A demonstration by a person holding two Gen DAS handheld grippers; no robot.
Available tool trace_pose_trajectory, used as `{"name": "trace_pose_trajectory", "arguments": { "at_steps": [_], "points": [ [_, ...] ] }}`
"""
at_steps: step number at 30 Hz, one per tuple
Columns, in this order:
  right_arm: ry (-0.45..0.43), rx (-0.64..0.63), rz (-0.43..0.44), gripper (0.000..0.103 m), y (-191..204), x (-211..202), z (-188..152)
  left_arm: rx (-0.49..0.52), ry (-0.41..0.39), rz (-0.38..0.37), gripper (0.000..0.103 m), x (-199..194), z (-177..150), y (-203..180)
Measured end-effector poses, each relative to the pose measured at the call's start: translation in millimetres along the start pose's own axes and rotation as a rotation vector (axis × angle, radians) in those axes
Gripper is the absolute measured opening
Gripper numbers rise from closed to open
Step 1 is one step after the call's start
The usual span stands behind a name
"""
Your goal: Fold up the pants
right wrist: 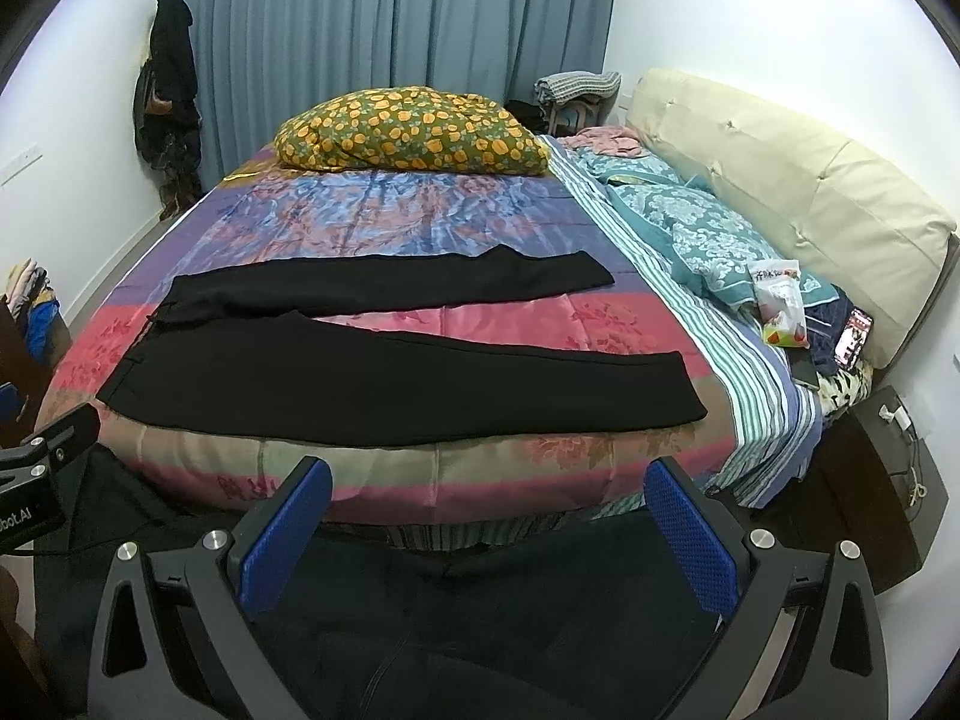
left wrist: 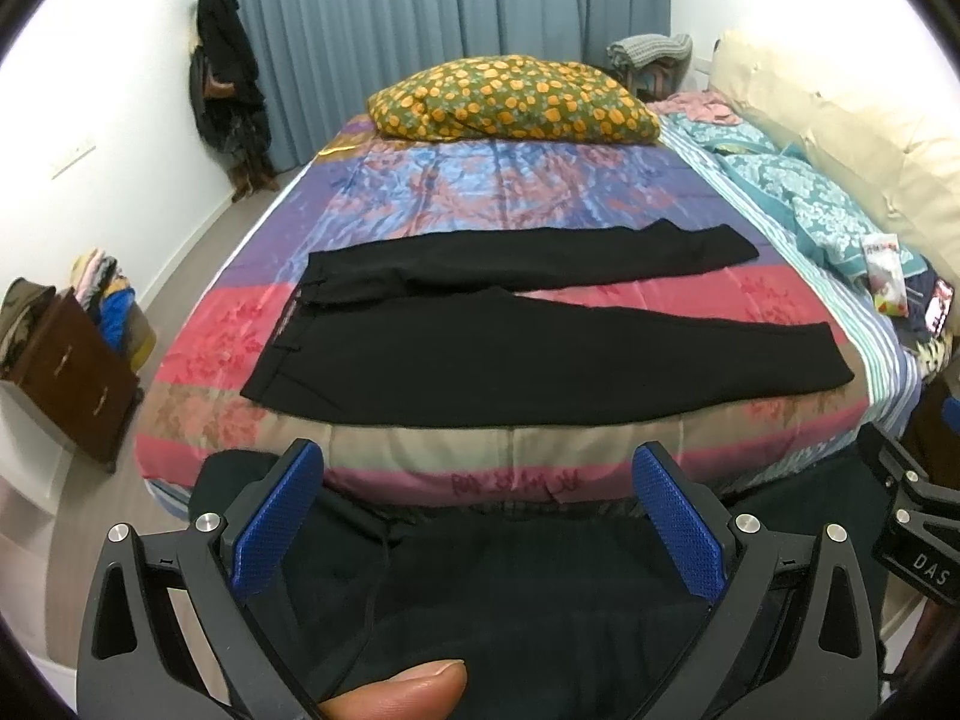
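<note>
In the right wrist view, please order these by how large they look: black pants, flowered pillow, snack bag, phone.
1. black pants
2. flowered pillow, though it lies farther from the camera, so it looks smaller than it would up close
3. snack bag
4. phone

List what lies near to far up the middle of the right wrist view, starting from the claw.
Right claw, open → near pant leg → pink quilt strip between the legs → far pant leg → floral pillow → blue curtain.
</note>
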State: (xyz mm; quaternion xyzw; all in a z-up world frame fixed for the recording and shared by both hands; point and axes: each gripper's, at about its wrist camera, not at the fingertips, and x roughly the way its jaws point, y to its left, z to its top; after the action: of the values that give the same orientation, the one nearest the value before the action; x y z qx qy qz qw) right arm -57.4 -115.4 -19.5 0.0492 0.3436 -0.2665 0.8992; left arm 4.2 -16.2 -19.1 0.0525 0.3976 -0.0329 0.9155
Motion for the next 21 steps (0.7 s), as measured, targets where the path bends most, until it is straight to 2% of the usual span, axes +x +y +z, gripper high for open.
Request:
{"name": "trace_pose_trajectory", "arguments": {
  "at_steps": [21],
  "points": [
    [-0.001,-0.008,0.007,0.103,8.2,0.0,2.8,-0.003,0.002,0.005,0.103,0.6,1.2,5.2]
  ]
}}
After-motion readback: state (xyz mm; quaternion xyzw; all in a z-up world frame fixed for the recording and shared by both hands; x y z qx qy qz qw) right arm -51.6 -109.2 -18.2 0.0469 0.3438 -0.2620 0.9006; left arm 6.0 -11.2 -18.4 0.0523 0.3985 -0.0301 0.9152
